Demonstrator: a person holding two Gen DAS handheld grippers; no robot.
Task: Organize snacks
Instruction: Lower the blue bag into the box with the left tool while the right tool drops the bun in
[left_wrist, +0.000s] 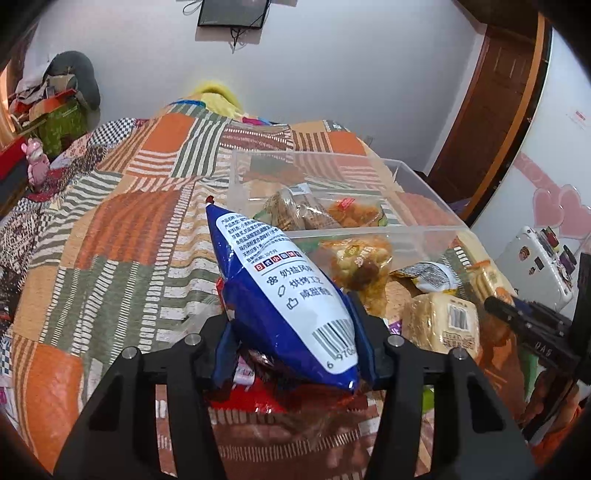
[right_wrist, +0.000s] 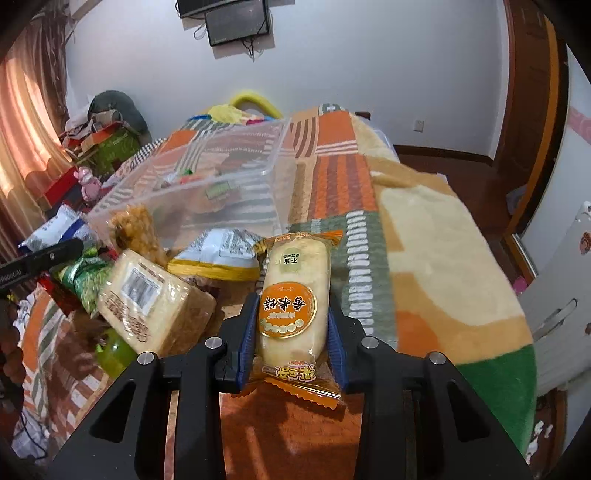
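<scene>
Both grippers are holding one snack each over the bed (right_wrist: 443, 236), presumably so that two go into the bin (left_wrist: 369, 232) in one trip. The left gripper (left_wrist: 291, 332) is clamping its fingers (left_wrist: 360, 317) on the lower end of a blue bag (left_wrist: 284, 291), which is standing up toward the bin just beyond. The right gripper (right_wrist: 291, 332) is pinching a rice cake (right_wrist: 295, 295) across its narrow sides, keeping the packet level; loose snacks (right_wrist: 155, 299) are waiting nearby.
</scene>
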